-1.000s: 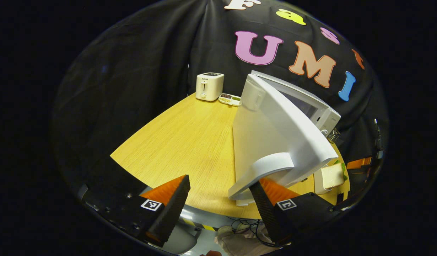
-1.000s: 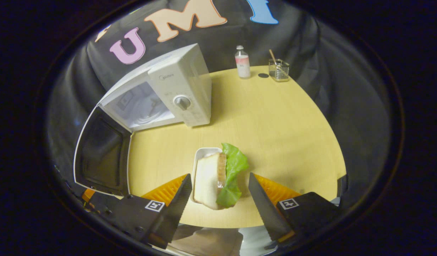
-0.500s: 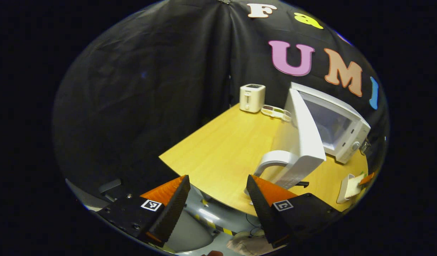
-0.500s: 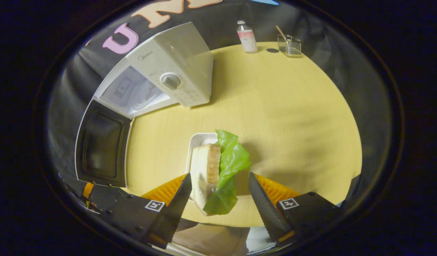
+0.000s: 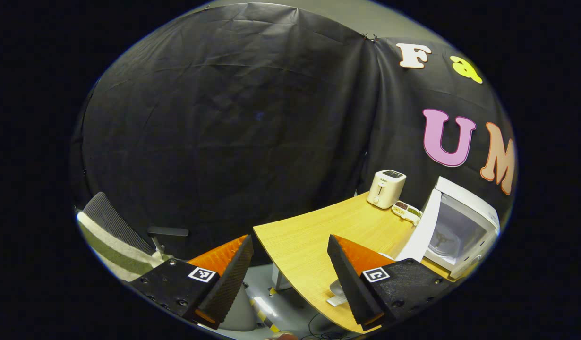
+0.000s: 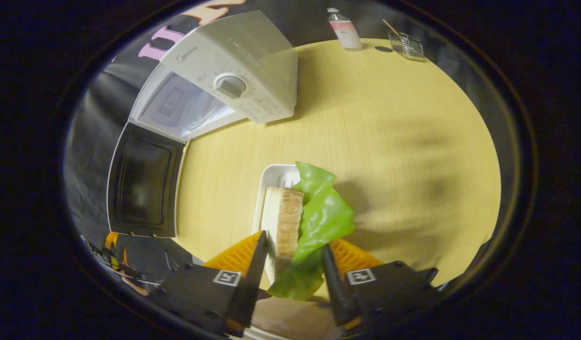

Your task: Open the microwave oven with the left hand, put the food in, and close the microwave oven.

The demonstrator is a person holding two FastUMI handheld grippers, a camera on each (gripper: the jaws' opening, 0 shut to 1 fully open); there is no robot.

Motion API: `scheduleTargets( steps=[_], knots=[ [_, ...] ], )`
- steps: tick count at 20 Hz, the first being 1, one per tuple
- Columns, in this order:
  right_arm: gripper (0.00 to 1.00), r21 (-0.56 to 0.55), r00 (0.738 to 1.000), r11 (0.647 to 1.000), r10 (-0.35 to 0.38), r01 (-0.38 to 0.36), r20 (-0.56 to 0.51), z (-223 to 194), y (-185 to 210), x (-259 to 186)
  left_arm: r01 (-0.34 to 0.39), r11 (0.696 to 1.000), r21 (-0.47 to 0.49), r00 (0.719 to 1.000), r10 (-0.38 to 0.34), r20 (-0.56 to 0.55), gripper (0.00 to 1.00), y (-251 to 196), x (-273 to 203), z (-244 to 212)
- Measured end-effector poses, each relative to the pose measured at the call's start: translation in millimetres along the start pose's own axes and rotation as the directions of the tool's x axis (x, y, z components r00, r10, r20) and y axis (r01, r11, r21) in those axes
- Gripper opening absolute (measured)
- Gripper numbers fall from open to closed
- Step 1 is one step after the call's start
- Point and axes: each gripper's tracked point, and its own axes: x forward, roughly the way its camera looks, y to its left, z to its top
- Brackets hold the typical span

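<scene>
In the left gripper view, the left gripper [image 5: 288, 271] is spread and empty off the table [image 5: 314, 236] edge, with the open microwave [image 5: 463, 231] at 4 o'clock beside a toaster [image 5: 386, 189] and snack tray [image 5: 406, 211]. In the right gripper view, the right gripper [image 6: 290, 274] pinches the sandwich [image 6: 295, 226] over its dish [image 6: 271, 182]; the microwave at 11 o'clock has its door [image 6: 141, 186] swung wide, bottle [image 6: 345, 29] and rack [image 6: 406, 45] at 1 o'clock.

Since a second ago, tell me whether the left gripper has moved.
Yes. The left gripper has pulled back and swung left, off the microwave door; the toaster now sits farther right in its view.
</scene>
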Motion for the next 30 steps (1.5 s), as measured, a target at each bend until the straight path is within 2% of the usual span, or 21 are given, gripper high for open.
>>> scheduleTargets(
  steps=[3,5,6,9,11,13,16,22,24,25,30],
  knots=[
    [0.39,0.042,0.999,0.999,0.031,-0.033,0.038,8.9,10.7,-3.8,-0.034,0.999,0.009,0.999,0.034,0.015,0.97,0.4,9.9,4.5],
    [0.4,0.066,0.998,0.997,0.04,-0.044,0.054,12.9,18.6,-9.3,-0.02,1.0,0.012,1.0,0.02,0.01,0.97,-6.8,18.9,7.1],
    [0.46,0.075,0.997,0.996,0.041,-0.046,0.066,14.6,24.0,-12.0,-0.009,1.0,0.02,1.0,0.009,0.002,0.97,-12.2,24.0,6.7],
    [0.46,0.097,0.992,0.995,0.02,-0.032,0.126,22.3,37.9,-25.8,0.028,0.999,0.041,1.0,-0.028,-0.008,0.94,-22.2,41.3,6.6],
    [0.46,0.13,0.983,0.99,0.024,-0.048,0.18,29.6,57.0,-36.2,0.065,0.997,0.051,0.997,-0.064,-0.031,0.96,-28.4,56.1,4.7],
    [0.46,0.178,0.968,0.978,0.069,-0.113,0.24,38.0,84.5,-47.4,0.114,0.992,0.055,0.992,-0.111,-0.058,0.97,-37.3,70.1,3.4],
    [0.46,0.209,0.933,0.958,0.117,-0.197,0.341,50.9,124.6,-54.6,0.193,0.979,0.06,0.977,-0.186,-0.106,0.97,-49.3,86.9,-5.8],
    [0.46,0.253,0.865,0.917,0.16,-0.309,0.476,59.5,198.6,-19.2,0.304,0.949,0.084,0.944,-0.288,-0.163,0.97,-66.5,103.4,-19.0],
    [0.46,0.259,0.845,0.91,0.156,-0.324,0.511,64.6,216.1,0.1,0.321,0.942,0.098,0.94,-0.305,-0.155,0.97,-68.9,106.3,-15.8],
    [0.46,0.255,0.844,0.912,0.154,-0.322,0.514,65.9,225.1,12.1,0.335,0.936,0.105,0.935,-0.317,-0.159,0.97,-70.6,105.1,-16.4],
    [0.45,0.172,0.804,0.939,0.149,-0.297,0.575,92.3,266.5,57.3,0.394,0.915,0.087,0.907,-0.371,-0.201,0.94,-78.3,104.4,-18.0]
  ],
)
